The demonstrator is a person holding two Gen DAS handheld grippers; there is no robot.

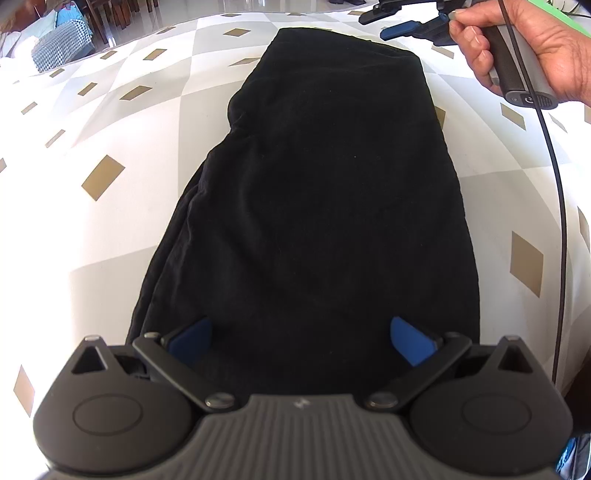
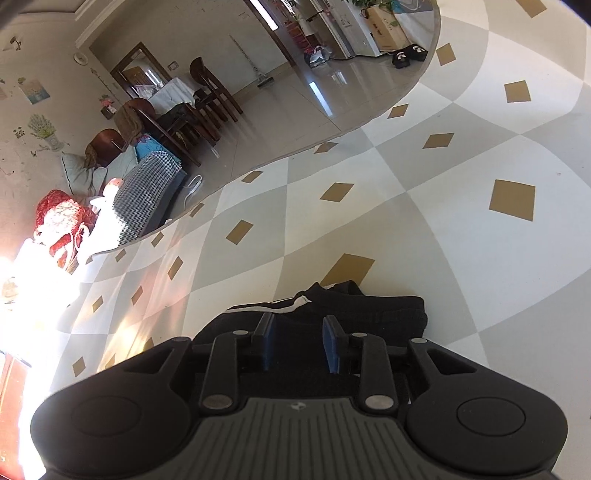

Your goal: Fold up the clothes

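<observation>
A black garment (image 1: pixel 325 192) lies folded lengthwise on the patterned table cover (image 1: pixel 122 110), running from near me to the far end. My left gripper (image 1: pixel 301 338) hovers over its near end, jaws wide open, nothing between the blue pads. In the right wrist view the garment's far end (image 2: pixel 369 306) shows a white stripe. My right gripper (image 2: pixel 300 345) stands over that end with its jaws partly open and no cloth pinched between the pads. In the left wrist view the right gripper (image 1: pixel 402 27) sits at the top right, held by a hand (image 1: pixel 554 55).
The cover is white and grey with tan diamonds (image 2: pixel 511 199). A black cable (image 1: pixel 554 184) hangs along the right side. Beyond the table edge (image 2: pixel 295 155) are a shiny floor, dining chairs (image 2: pixel 207 92) and a checked cushion (image 2: pixel 147 195).
</observation>
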